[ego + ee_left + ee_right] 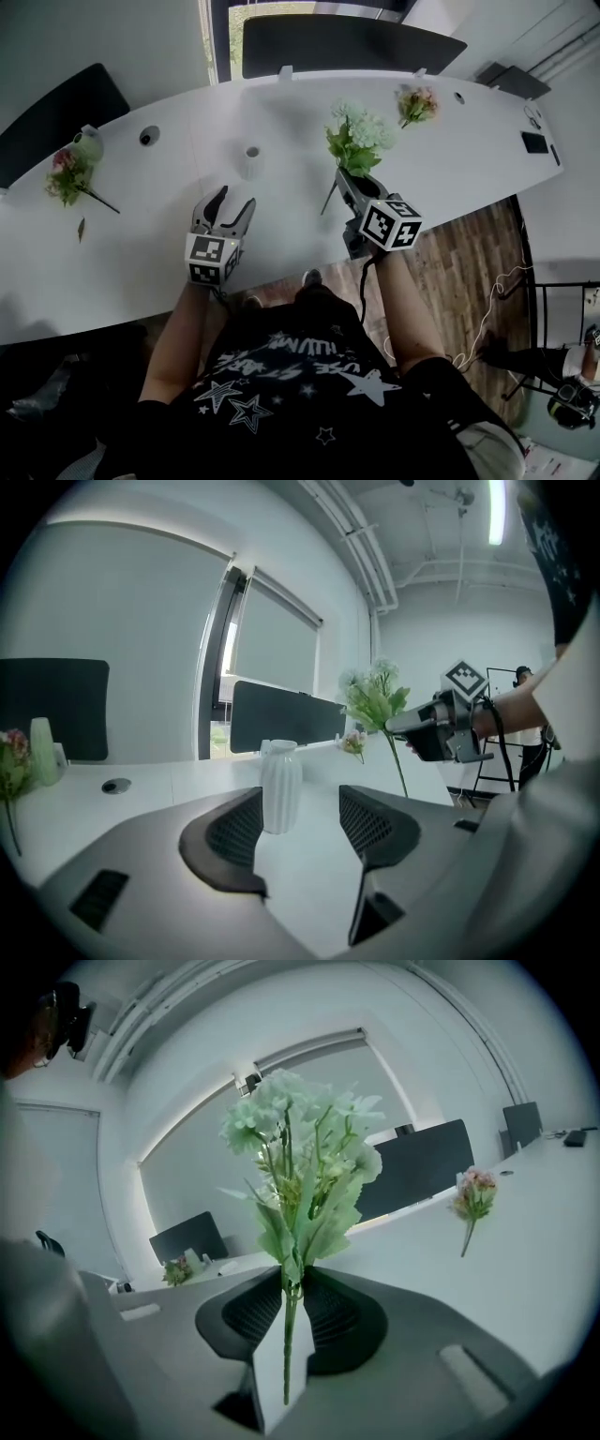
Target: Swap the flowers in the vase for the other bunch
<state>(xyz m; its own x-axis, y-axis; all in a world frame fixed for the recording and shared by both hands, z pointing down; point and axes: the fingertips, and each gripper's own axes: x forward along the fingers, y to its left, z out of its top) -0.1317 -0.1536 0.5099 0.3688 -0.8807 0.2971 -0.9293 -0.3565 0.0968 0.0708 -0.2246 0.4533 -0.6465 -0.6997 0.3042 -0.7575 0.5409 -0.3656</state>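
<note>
Dim, cool light overall. Daylight from window (225,658) behind white table (131,253); ceiling tube (494,513) above table glares. White flower bunch (298,1180) sharp, backlit. Gripper views fisheye-bent, corners black.

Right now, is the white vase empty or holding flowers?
Empty. No stems rise from the vase; the pale green bunch is clamped in the right gripper, clear of it.

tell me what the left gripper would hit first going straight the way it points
Most likely the white vase, standing ahead of the left gripper, in line with the gap between its open jaws. Nothing else shows in between, though depth is unclear.
</note>
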